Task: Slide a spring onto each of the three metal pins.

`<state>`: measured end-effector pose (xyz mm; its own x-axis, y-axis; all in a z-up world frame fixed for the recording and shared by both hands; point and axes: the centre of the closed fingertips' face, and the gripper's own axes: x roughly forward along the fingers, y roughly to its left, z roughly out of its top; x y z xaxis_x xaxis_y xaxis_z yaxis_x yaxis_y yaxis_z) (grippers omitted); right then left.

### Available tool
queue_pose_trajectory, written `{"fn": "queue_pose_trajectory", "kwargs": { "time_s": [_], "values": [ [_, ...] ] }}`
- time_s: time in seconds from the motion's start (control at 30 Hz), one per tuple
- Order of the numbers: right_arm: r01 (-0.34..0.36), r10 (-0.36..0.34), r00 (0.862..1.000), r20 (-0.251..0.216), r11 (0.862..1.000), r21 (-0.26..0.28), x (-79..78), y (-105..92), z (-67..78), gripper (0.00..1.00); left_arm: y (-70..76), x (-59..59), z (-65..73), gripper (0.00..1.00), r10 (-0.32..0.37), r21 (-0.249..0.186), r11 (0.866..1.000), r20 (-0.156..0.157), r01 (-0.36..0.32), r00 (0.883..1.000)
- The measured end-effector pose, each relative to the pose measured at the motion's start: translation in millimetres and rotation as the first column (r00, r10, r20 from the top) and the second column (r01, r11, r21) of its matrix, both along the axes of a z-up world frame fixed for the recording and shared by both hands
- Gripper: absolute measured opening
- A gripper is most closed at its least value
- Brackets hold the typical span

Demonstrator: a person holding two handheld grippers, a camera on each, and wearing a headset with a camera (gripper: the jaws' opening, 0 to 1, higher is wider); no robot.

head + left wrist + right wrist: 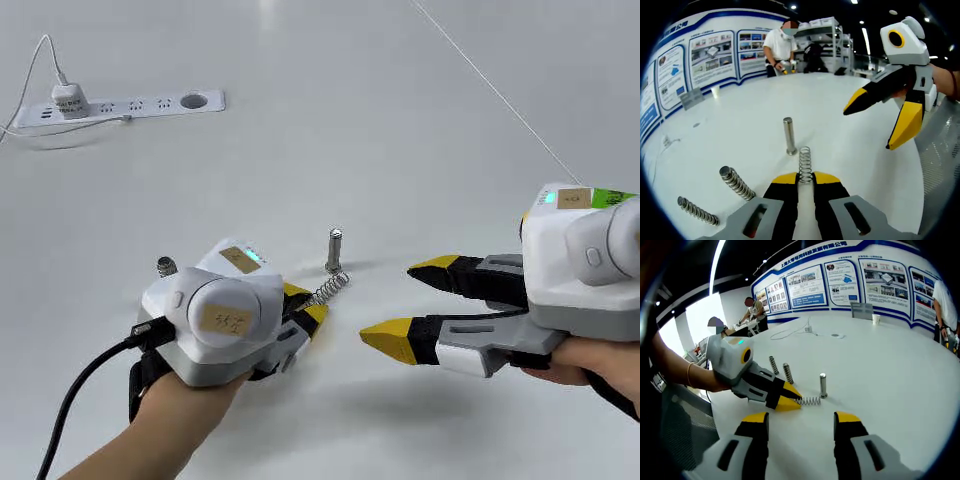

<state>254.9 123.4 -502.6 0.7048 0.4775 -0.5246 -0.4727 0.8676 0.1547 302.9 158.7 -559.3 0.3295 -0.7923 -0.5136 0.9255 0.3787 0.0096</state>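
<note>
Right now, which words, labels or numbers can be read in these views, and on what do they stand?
No text reads with certainty.
Tan stickers on the left hand-held gripper: handwritten marks, too blurred.
Tan sticker on the right hand-held gripper: too small.
Blue-and-white wall posters: Chinese headline and small print, too blurred.
White power strip: no legible marking.

Showroom lab, wall poster boards (845, 280), white worktable (900, 365)
</note>
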Motion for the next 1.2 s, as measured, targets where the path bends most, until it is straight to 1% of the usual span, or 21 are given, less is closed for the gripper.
{"fn": "queue_pose_trajectory", "kwargs": {
  "time_s": [0.17,0.2,0.27,0.4,0.43,0.47,0.53,0.63,0.7,0.8,0.9,1.0,1.1,1.2],
  "values": [
    [0.060,-0.060,0.998,-0.001,0.997,0.041,5.0,-5.0,6.4,0.52,3.2,-4.0,8.8,0.10,-0.004,-0.017,1.000,-0.001,0.004,1.000],
    [0.073,-0.074,0.997,0.001,0.996,0.057,6.0,-5.5,8.9,0.52,4.2,-4.7,12.0,0.10,-0.003,-0.024,1.000,-0.001,0.003,1.000],
    [0.084,-0.084,0.996,0.000,0.994,0.072,7.1,-6.3,11.5,0.52,5.3,-5.6,16.4,0.10,-0.001,-0.037,0.999,-0.002,0.001,1.000],
    [0.095,-0.097,0.995,0.011,0.988,0.124,10.4,-5.0,21.4,0.51,9.2,-8.0,29.1,0.10,0.001,-0.064,0.998,0.006,-0.001,1.000],
    [0.099,-0.101,0.995,0.012,0.986,0.136,11.1,-4.6,23.3,0.50,9.8,-8.1,31.4,0.10,0.003,-0.074,0.997,0.003,-0.003,1.000],
    [0.103,-0.107,0.994,0.016,0.983,0.153,12.7,-3.9,26.1,0.50,9.7,-9.0,35.2,0.10,0.012,-0.101,0.995,-0.019,-0.014,1.000],
    [0.117,-0.122,0.992,0.015,0.975,0.191,15.5,-2.3,30.4,0.49,10.8,-9.6,40.5,0.10,0.020,-0.128,0.991,-0.039,-0.025,0.999],
    [0.124,-0.129,0.992,0.012,0.967,0.221,18.0,0.8,33.3,0.47,11.0,-10.8,47.2,0.10,0.022,-0.154,0.988,-0.047,-0.029,0.999],
    [0.122,-0.127,0.992,0.009,0.966,0.228,19.4,3.4,34.0,0.47,10.7,-11.5,52.2,0.10,0.024,-0.172,0.985,-0.047,-0.032,0.999],
    [0.120,-0.126,0.992,0.009,0.963,0.241,21.7,7.0,36.0,0.46,10.3,-13.5,57.8,0.10,0.022,-0.197,0.980,-0.058,-0.033,0.998],
    [0.125,-0.131,0.991,0.002,0.953,0.274,23.9,10.8,38.9,0.44,12.0,-14.2,62.0,0.10,0.031,-0.213,0.976,-0.059,-0.043,0.998],
    [0.138,-0.144,0.990,-0.001,0.942,0.306,27.1,13.4,42.0,0.42,13.3,-15.1,67.6,0.10,0.045,-0.242,0.968,-0.075,-0.062,0.996],
    [0.153,-0.159,0.987,-0.012,0.923,0.352,30.6,16.1,44.9,0.39,14.4,-16.7,72.6,0.10,0.054,-0.267,0.961,-0.085,-0.075,0.995],
    [0.151,-0.157,0.988,-0.013,0.923,0.355,31.9,17.9,44.3,0.38,14.8,-18.2,78.0,0.10,0.059,-0.288,0.954,-0.084,-0.081,0.995]
  ]
}}
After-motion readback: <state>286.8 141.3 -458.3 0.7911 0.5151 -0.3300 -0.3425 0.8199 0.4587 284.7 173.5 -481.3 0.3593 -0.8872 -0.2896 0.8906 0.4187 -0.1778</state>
